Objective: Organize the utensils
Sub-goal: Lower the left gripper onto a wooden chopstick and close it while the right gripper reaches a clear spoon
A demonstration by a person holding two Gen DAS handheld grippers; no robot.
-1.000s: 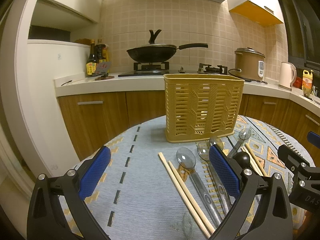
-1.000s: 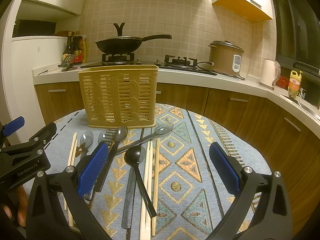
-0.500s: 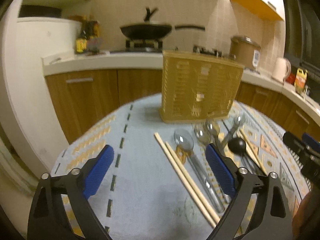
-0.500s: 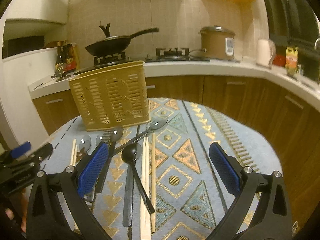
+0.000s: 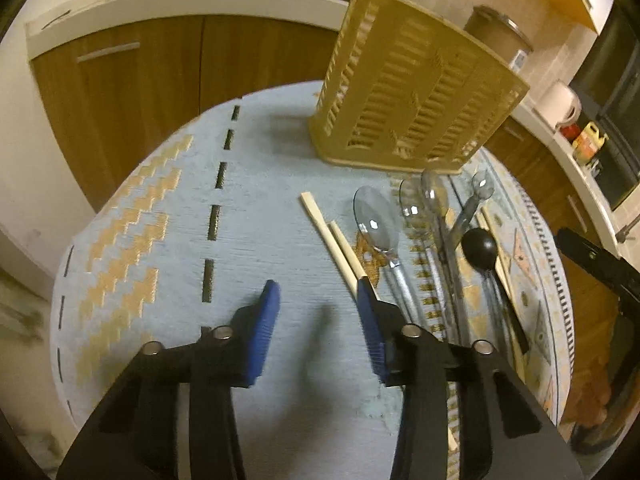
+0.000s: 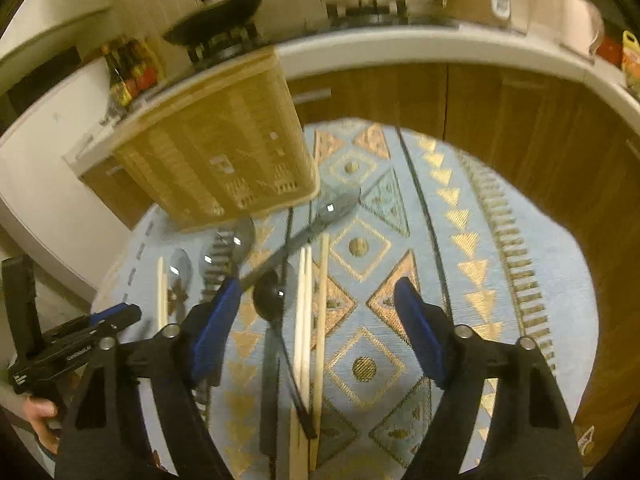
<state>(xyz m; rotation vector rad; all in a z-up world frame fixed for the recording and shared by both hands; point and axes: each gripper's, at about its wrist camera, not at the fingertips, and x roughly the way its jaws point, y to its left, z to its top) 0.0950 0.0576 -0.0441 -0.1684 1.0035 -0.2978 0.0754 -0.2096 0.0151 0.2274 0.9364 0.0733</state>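
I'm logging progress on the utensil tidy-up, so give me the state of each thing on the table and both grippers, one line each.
Utensil basket: upright; inside not visible.
Clear spoons: flat on the cloth.
Black spoon: flat, not picked up.
Left pair of chopsticks: flat, side by side.
Right chopsticks: flat beside the black spoon.
Left gripper: jaws closing, nothing between them.
Right gripper: jaws closing above the black spoon and chopsticks, gripping nothing yet.

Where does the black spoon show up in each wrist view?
Left wrist: black spoon at right of centre, beyond the right fingertip.
Right wrist: black spoon at lower centre, left of the chopsticks.
Shared landmark: yellow basket behind the utensils.
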